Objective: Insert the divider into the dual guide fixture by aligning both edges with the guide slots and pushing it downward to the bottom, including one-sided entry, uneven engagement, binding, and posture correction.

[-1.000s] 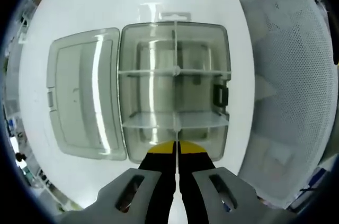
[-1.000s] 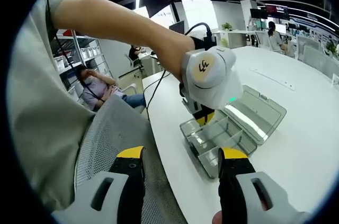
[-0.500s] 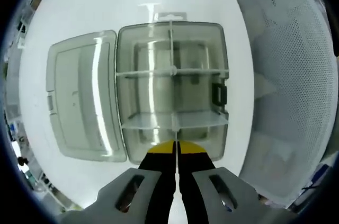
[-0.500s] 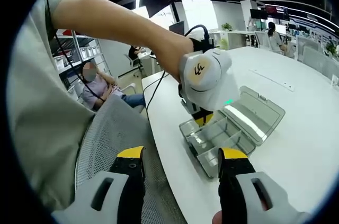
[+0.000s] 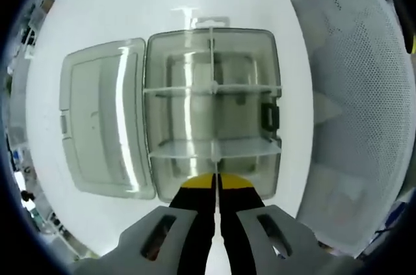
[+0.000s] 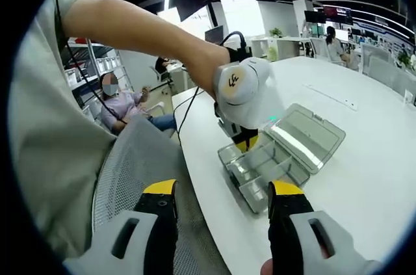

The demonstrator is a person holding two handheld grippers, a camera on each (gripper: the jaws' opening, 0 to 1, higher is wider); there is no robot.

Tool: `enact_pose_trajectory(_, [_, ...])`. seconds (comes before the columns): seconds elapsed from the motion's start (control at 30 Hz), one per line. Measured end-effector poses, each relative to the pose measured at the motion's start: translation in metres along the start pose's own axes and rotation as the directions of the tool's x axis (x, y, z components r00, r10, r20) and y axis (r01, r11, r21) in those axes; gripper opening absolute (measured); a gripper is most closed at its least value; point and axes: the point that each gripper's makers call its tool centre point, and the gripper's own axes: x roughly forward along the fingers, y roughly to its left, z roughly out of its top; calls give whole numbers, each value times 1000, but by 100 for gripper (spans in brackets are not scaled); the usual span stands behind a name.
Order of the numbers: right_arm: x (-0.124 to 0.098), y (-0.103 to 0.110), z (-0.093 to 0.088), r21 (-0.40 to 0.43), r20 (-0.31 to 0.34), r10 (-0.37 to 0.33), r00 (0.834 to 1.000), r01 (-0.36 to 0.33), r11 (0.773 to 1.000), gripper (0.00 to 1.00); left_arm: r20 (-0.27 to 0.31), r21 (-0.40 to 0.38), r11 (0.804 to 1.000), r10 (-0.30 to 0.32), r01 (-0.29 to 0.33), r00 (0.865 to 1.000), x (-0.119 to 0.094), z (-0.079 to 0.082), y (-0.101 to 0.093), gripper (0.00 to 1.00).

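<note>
In the left gripper view the left gripper [image 5: 216, 181] sits at the bottom centre of the frame, its yellow-tipped jaws pressed together with only a thin slit between them, right at the near wall of the clear plastic organizer box [image 5: 213, 109]. Whether they pinch the thin plate edge there, I cannot tell. The box fills the middle of the frame on the white table [image 5: 130, 2], its hinged lid [image 5: 104, 125] lying open and flat to the left. Inside, a clear divider [image 5: 214, 148] stands across the box in the lower part, reaching both side walls; another cross wall runs above it, with a centre rib down the middle. A black latch [image 5: 270, 116] shows on the right wall. Compared with a second ago, the box sits almost the same in frame, shifted only a touch, so the camera barely drifts.

Over in the right gripper view, the right gripper [image 6: 223, 198] hangs at the bottom with its jaws wide apart, holding nothing, above a grey mesh chair [image 6: 130, 177]. The person's arm reaches across to the left gripper [image 6: 246, 142], planted on the box [image 6: 273, 158] at centre. That box now appears slightly further left and higher than a second ago.
</note>
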Motion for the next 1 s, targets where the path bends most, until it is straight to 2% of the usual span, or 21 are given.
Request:
enact_pose_trajectory(0.2, [-2,-1,0,-2,-3,-3,1000,3,1000,52,55,-19,1000,18,-17,998,-2,2,1,0])
enact_pose_trajectory(0.27, [-2,-2,0,-3,-6,-3,1000,3,1000,53,97,-74,997,-3,10,995,-5,7,-3,3])
enact_pose_trajectory(0.4, [-4,-4,-1,-8,-14,-5,1000,5,1000,53,133,-81,997,17,-6,991,-12,8,0,7])
enact_pose_trajectory(0.7, [-7,-10,0,-20,-31,-11,999,11,1000,53,171,-127,991,54,-33,984,-26,-6,4,9])
enact_pose_trajectory(0.8, [-7,-11,2,-26,-35,-9,999,8,1000,53,196,-150,988,68,-39,978,-33,-10,5,10])
enact_pose_trajectory(1.0, [-6,-15,3,-41,-54,-6,999,4,999,53,266,-206,977,110,-55,958,-49,-15,4,13])
